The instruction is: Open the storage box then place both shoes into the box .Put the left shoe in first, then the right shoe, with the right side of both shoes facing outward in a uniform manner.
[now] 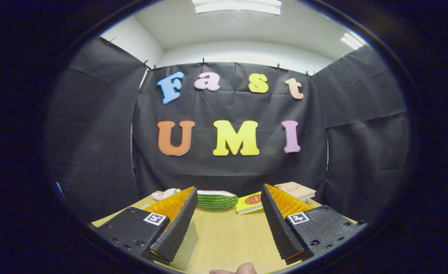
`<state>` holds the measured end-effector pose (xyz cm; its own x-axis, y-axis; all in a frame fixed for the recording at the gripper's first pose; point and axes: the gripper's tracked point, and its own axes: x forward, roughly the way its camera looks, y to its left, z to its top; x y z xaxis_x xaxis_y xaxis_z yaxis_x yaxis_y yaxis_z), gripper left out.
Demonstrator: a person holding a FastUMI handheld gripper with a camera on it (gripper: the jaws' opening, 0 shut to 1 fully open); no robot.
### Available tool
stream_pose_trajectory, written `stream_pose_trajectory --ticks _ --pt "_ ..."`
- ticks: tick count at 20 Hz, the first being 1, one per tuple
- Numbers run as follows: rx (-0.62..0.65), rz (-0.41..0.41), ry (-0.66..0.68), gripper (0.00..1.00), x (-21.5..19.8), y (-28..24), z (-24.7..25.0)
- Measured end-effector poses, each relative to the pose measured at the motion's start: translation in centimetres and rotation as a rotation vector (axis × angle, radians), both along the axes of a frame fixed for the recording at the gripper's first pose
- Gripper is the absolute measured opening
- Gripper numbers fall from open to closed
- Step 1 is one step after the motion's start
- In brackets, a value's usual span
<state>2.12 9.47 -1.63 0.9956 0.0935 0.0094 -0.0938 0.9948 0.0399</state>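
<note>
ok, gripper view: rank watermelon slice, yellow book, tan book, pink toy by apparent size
1. watermelon slice
2. tan book and yellow book: alike, both partly behind a finger, unranked
3. pink toy, partly hidden

Gripper open, empty.

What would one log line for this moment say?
gripper: open, holding nothing | between fingers: bare table | beyond fingers: watermelon toy, yellow book, tan book, pink toy | task: not yet begun

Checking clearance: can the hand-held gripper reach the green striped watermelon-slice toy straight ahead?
Probably yes: the hand-held gripper is open, with bare wooden table between its fingers and the green striped watermelon-slice toy beyond.
</note>
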Motion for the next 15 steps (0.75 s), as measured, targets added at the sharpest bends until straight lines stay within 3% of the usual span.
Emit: stream_pose_trajectory --ticks 15 --pt "0.035 -0.053 -0.012 1.00 -2.5 -2.7 -0.4"
